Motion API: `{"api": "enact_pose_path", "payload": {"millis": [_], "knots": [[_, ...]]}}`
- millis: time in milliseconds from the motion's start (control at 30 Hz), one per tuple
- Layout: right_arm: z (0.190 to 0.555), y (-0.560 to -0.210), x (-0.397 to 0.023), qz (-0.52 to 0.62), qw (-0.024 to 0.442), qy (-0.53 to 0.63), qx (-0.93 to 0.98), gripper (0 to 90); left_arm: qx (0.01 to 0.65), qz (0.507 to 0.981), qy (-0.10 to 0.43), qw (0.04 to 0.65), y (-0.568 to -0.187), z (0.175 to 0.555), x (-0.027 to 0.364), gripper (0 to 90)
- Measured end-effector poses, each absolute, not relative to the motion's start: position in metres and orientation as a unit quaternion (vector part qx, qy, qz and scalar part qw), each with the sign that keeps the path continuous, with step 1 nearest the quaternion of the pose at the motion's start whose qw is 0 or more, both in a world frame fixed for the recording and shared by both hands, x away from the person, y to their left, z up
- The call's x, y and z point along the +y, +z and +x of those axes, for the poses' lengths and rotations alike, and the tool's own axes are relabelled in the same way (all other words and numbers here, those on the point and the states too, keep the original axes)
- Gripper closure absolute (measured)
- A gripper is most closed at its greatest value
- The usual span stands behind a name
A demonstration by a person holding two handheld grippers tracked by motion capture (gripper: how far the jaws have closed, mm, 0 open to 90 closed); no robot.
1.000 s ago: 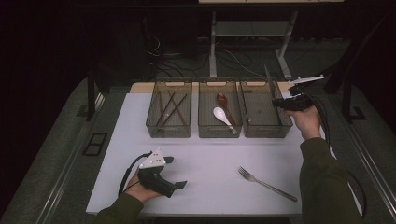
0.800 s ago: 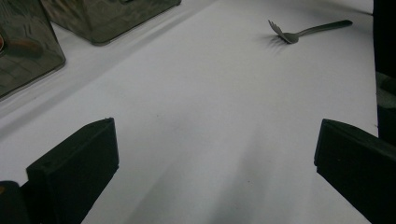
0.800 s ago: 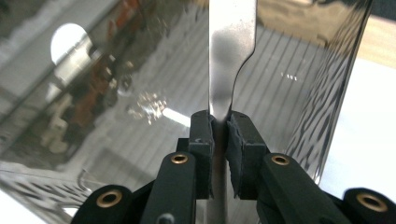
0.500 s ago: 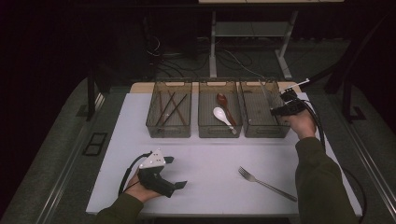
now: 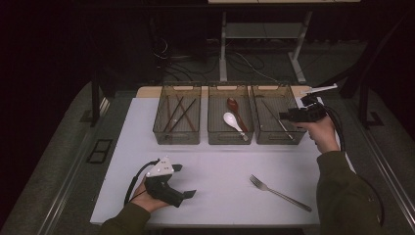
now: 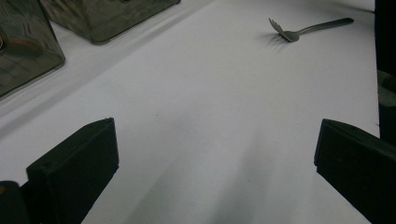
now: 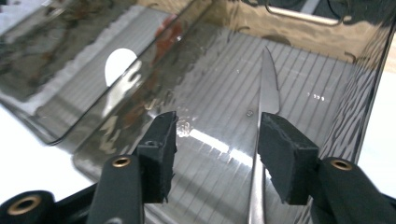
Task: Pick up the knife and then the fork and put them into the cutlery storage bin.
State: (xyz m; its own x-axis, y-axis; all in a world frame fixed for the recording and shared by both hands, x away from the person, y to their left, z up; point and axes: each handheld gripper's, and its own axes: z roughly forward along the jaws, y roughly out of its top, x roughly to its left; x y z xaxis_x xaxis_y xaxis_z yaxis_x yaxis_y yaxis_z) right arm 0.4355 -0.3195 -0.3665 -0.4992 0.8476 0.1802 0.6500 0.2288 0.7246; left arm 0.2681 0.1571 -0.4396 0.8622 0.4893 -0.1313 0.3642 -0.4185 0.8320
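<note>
The right gripper (image 5: 286, 116) hung over the right-hand bin (image 5: 293, 138), a smoky clear-plastic box with a ribbed floor near the table's far edge; its jaws had just been opening and stood parted, gripping nothing. A slim, shiny steel knife (image 7: 267, 100) lay flat inside that bin, just beside one foam pad. The left gripper (image 5: 187, 181) rested near the matte white table's (image 5: 230, 166) front edge, jaws wide and empty.

surface: white table (image 5: 220, 171) | on it: three bins (image 5: 230, 122), fork (image 5: 279, 192), left tool (image 5: 183, 181)
</note>
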Motion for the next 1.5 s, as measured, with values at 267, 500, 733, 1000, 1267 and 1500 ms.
{"api": "enact_pose_path", "payload": {"millis": [267,500,733,1000,1267,1500], "knots": [[0.401,-0.357,-0.330,0.455,0.136,0.454,0.754,37.0,0.255,0.841,0.067,0.473,-0.440,0.269,0.157,0.0],[0.371,-0.358,-0.332,0.430,0.144,0.469,0.758,29.4,0.254,0.842,0.067,0.472,-0.440,0.268,0.157,0.0],[0.349,-0.369,-0.332,0.416,0.147,0.469,0.765,19.7,0.253,0.842,0.066,0.472,-0.440,0.268,0.157,0.0],[0.329,-0.381,-0.327,0.399,0.141,0.468,0.776,12.3,0.254,0.841,0.065,0.472,-0.440,0.267,0.157,0.0],[0.315,-0.393,-0.323,0.395,0.138,0.453,0.787,12.4,0.252,0.842,0.069,0.472,-0.439,0.266,0.157,0.0],[0.299,-0.397,-0.322,0.388,0.137,0.447,0.795,12.4,0.252,0.843,0.069,0.470,-0.439,0.267,0.157,0.0]]}}
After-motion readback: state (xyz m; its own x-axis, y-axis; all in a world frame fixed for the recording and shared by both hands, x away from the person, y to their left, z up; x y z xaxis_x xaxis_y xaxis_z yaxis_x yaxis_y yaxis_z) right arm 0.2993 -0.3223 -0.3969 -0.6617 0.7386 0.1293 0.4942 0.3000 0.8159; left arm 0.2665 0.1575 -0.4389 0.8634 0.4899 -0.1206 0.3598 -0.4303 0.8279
